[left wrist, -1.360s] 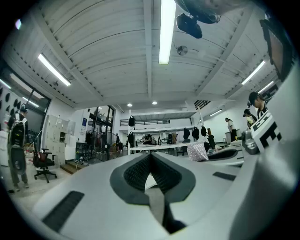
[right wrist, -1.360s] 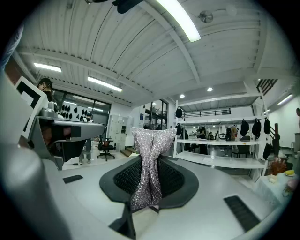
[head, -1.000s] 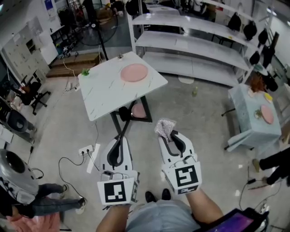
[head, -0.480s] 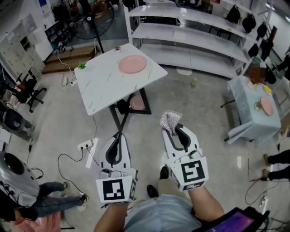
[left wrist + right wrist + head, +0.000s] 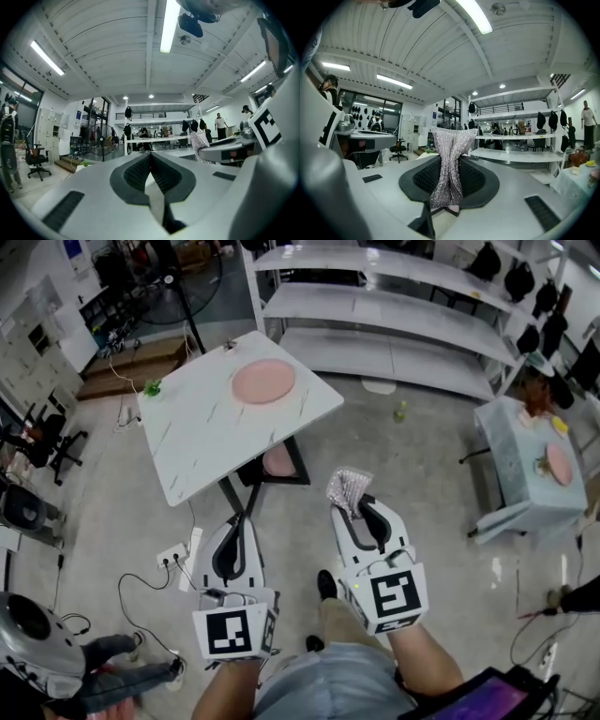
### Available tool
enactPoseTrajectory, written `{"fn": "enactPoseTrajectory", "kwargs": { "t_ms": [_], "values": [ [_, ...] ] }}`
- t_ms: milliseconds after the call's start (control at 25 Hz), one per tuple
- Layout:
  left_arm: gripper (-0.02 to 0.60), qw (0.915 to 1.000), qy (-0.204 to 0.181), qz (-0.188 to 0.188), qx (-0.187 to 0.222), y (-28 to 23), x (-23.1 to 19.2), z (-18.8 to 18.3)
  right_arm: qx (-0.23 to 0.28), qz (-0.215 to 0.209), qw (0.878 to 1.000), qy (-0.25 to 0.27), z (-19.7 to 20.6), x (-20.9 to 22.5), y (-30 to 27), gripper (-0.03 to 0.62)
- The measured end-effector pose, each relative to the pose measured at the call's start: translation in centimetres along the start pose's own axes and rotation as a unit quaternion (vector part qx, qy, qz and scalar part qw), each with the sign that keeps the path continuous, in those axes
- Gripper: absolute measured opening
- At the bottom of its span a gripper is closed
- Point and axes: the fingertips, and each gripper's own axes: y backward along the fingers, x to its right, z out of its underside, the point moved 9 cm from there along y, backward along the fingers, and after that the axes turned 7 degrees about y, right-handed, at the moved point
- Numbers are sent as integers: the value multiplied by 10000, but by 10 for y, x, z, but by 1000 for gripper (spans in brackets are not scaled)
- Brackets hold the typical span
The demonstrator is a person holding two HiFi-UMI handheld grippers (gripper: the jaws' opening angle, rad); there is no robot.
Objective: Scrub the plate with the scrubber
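Right gripper [image 5: 353,509]: its jaws are clamped on the scrubber [image 5: 449,161], a silvery mesh pad pinched round its middle, with its upper part fanning out above the fingers.
Left gripper [image 5: 241,524]: its jaws are pressed together with nothing between them, and it is held low beside the right one.
Plate [image 5: 263,381]: pink and round, it lies flat on the white marbled table [image 5: 202,442], toward the far side of the top, well apart from both grippers.
Stage: judged as the approach. The scrubber has not met the plate, and the person stands back from the table.
Risk, grip: the scrubber looks soft and is held only by a narrow pinch. Hard pressing on the plate could fold it over or drag it out of the jaws.
Risk, plate: nothing steadies the plate on the smooth top. A sideways scrub stroke could slide it toward the table's edge unless the left gripper braces it.
Risk, floor: a power strip [image 5: 175,552] and its cable lie on the floor between the person and the table, and a foot could catch them on the way in.
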Motion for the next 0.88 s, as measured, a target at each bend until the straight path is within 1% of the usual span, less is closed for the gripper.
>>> {"fn": "enactPoseTrajectory", "kwargs": {
  "t_ms": [200, 480, 640, 880],
  "values": [
    [8, 9998, -131, 42, -141, -79, -15, 1, -161, 44, 9998, -124, 10, 41, -69, 120],
    [6, 9992, -238, -111, -302, -177, -35, -3, -264, -179, 9993, -215, 17, 87, -161, 119],
    [8, 9990, -319, -208, -252, -208, -41, -10, -206, -332, 9990, -200, 12, 102, -196, 119],
    [8, 9984, -333, -437, -143, -236, -54, -16, -42, -494, 9987, -106, 4, 116, -232, 120]
  ]
}}
